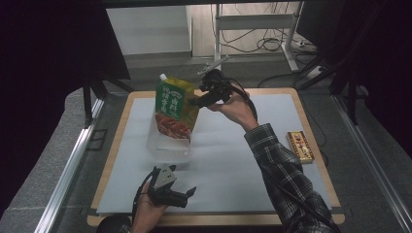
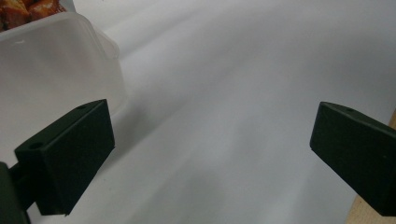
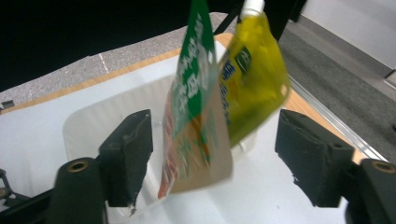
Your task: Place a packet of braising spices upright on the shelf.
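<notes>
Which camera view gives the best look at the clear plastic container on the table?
The high view is best: the clear rectangular plastic container shows complete on the white mat, with the green and yellow pouches standing in it. The right gripper view shows it blurred and partly hidden by pouches. The left gripper view shows one close corner.

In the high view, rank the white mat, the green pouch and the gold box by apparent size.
1. white mat, by far the largest.
2. green pouch.
3. gold box, smallest, though it lies slightly nearer the camera than the pouch.
</notes>
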`<action>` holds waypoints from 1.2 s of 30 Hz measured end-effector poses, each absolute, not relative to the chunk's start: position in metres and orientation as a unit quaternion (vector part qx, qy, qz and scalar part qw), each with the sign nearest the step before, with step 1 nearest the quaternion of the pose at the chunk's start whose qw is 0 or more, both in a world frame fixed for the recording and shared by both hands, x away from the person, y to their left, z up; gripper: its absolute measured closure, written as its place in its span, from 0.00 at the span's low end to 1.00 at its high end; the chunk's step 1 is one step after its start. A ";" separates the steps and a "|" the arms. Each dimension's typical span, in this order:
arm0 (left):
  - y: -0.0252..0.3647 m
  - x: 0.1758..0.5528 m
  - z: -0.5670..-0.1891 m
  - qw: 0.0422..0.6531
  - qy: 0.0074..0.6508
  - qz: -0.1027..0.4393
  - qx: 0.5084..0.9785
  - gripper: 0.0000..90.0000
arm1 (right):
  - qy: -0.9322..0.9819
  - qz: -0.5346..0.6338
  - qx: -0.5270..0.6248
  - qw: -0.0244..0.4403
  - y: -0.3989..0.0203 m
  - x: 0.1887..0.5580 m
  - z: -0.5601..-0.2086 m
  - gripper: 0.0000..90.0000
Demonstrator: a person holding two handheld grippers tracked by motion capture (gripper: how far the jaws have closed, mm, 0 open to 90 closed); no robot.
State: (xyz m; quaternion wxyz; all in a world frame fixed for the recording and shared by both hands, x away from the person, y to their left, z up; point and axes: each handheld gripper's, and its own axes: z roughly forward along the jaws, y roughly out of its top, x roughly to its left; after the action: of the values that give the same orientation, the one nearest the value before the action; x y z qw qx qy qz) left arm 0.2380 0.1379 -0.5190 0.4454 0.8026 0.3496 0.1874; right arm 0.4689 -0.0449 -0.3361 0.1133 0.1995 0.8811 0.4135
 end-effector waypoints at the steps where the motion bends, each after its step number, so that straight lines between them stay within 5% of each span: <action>1: 0.138 0.238 -0.519 0.445 0.350 0.188 0.803 0.00 | 0.881 0.414 0.201 0.113 -0.048 0.469 -0.337 0.29; 36: 0.136 0.238 -0.520 0.439 0.349 0.189 0.806 0.00 | 0.839 0.406 0.327 0.158 -0.205 0.432 -0.401 0.07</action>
State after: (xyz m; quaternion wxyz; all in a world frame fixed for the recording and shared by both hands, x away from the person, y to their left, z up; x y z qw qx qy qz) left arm 0.2378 0.1356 -0.5201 0.4393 0.8060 0.3485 0.1892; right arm 0.4315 -0.2046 -0.4009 0.1575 0.3274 0.8386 0.4059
